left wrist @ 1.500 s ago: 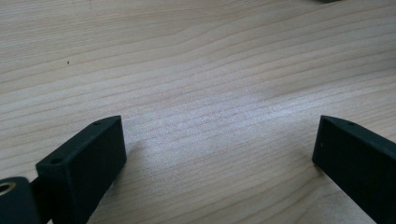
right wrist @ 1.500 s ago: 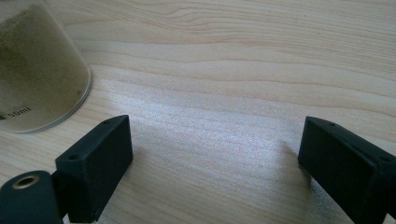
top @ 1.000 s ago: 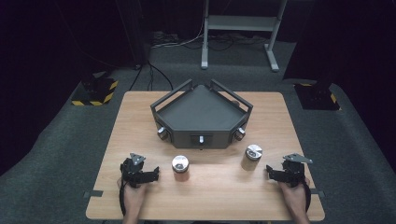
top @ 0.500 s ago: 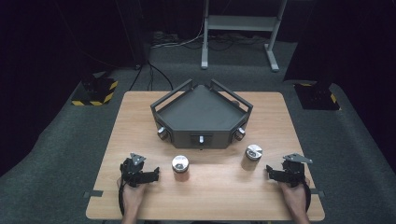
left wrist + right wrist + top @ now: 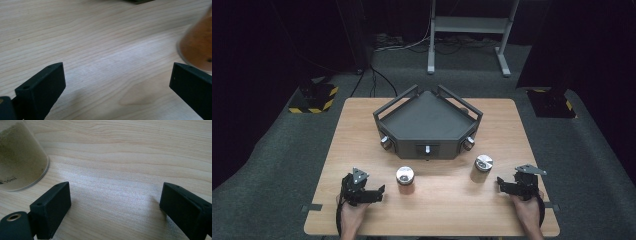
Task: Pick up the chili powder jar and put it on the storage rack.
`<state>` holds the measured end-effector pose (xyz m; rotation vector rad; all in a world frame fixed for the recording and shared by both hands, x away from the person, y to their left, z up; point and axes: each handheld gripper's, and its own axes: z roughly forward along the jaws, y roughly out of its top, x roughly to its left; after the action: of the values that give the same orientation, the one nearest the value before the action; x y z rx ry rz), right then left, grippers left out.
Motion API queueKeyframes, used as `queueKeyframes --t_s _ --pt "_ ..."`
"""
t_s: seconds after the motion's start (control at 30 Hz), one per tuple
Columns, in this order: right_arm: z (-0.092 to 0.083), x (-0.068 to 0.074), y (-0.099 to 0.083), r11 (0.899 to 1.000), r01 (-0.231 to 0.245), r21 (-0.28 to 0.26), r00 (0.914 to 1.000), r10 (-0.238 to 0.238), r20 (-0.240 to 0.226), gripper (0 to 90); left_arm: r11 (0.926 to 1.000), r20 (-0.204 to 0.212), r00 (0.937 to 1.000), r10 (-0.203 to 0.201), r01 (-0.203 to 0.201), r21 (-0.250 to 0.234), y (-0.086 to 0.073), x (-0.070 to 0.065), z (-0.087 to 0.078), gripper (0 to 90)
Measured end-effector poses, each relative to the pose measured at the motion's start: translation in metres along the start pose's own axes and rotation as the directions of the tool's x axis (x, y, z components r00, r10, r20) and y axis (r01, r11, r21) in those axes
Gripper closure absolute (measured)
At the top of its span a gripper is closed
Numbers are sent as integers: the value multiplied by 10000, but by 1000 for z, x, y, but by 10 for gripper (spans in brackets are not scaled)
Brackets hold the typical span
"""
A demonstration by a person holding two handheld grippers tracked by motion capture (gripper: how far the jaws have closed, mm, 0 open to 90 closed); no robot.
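Two jars (image 5: 405, 179) (image 5: 482, 167) stand before the tray (image 5: 427, 120), between both grippers (image 5: 379, 192) (image 5: 501, 184).

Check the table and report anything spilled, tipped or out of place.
Nothing stands out. Both jars, the orange-filled one and the beige-filled one, stand upright with lids on, no powder on the table. The dark tray sits square.

The orange-filled jar (image 5: 197, 47) is blurred and cut off at the left gripper view's right edge; the sand-coloured jar (image 5: 20, 157) loses its top.
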<state>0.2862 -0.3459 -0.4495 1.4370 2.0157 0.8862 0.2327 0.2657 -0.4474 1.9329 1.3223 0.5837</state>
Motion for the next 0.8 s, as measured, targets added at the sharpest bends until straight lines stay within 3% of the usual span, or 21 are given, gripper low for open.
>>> queueKeyframes --t_s 0.2,0.43,0.8 --pt "0 0 0 10000 1 2 10000 -1 0 100 9991 658 9970 415 -412 -56 -1 -5 -3 4" --pt "0 0 0 10000 1 1 10000 -1 1 100 9959 1284 9876 900 -882 -193 -1 -18 0 4" --pt "0 0 0 10000 1 3 10000 -1 3 100 9915 1774 9759 1272 -1199 -513 4 -34 13 12"
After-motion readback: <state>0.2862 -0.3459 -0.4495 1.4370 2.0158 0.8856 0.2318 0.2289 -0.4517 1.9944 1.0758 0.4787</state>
